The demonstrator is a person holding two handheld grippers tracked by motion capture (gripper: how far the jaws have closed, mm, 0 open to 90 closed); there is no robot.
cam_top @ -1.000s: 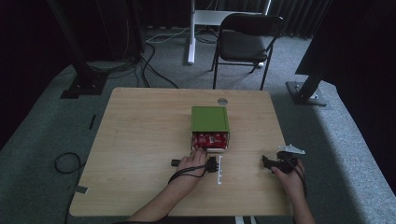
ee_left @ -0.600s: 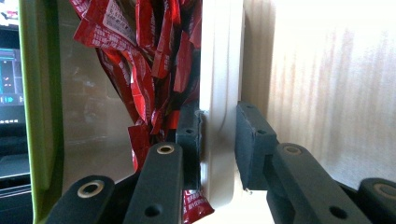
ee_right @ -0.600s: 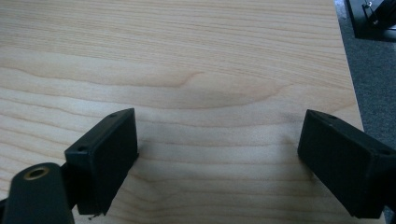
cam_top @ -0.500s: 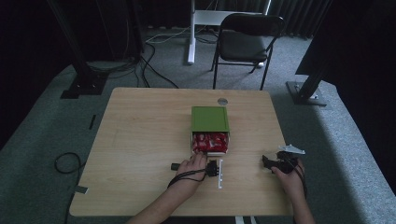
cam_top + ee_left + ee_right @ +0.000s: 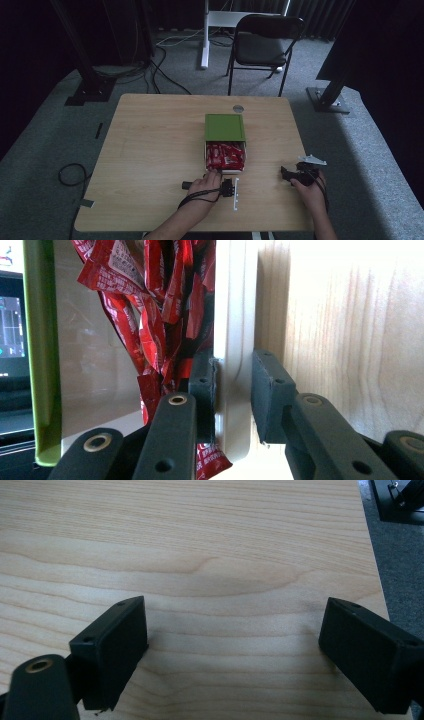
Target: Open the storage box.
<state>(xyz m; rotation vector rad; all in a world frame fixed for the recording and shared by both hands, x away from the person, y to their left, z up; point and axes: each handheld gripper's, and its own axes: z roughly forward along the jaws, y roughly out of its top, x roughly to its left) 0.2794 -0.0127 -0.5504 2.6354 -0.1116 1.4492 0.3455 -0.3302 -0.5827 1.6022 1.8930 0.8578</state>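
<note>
Dark curtains and a folding chair (image 5: 265, 37) stand behind our wooden table (image 5: 150, 150). Near its middle sits the green box (image 5: 225, 127), its white drawer (image 5: 232, 340) pulled out, full of red packets (image 5: 225, 155). Our left tongs (image 5: 232, 390) pinch the drawer's front wall. Our right tongs (image 5: 235, 650) rest open on bare wood, well apart.

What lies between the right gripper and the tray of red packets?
In the high view, bare table separates the right gripper from the tray of red packets.

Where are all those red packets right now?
In the high view the red packets fill the cream drawer pulled out beneath the green box, mid-table, just beyond the left hand-held gripper.
</note>
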